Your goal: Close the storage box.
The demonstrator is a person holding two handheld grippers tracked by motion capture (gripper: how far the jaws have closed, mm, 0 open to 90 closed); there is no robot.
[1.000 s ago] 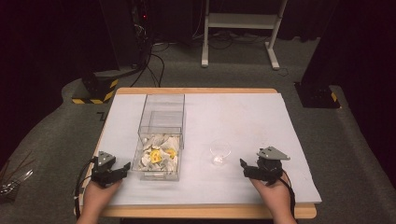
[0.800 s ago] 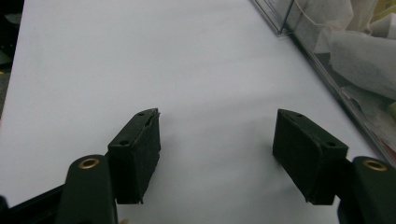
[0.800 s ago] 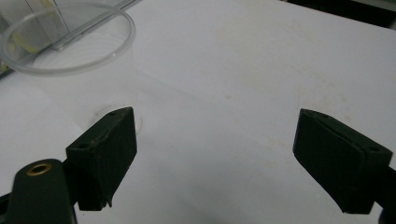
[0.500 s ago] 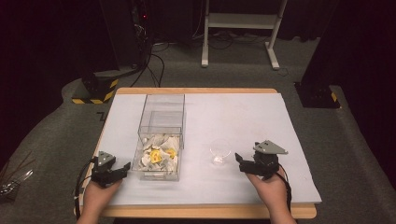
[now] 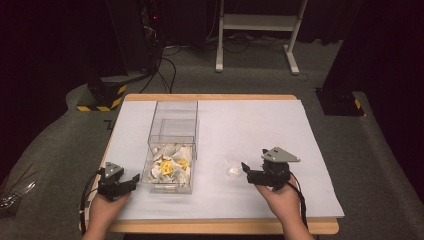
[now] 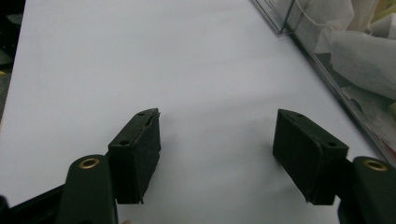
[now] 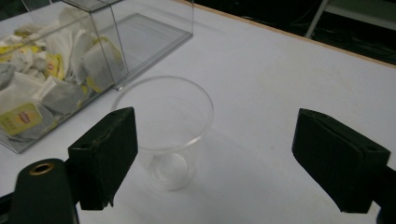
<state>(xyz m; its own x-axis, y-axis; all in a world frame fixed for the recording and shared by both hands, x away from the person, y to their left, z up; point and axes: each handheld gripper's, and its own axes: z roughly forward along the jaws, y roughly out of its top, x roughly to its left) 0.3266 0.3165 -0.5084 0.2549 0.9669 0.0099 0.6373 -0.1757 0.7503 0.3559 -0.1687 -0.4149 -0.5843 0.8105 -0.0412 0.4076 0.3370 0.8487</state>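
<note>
A clear plastic cup stands upright and empty on the white table cover, just right of a clear box. The box's near compartment holds several tea bags; its far compartment looks empty. My right gripper hovers open close to the cup, its left jaw beside the cup's rim, nothing pressed between the pads. My left gripper rests open on the cover just left of the box's near corner, with nothing between its jaws.
The wooden table edge runs along the front. Behind the table on the dark carpet are a white frame stand, cables, and black bases with yellow-black striped tape.
My right gripper has moved left and up towards the cup. The left gripper has stayed where it was.
</note>
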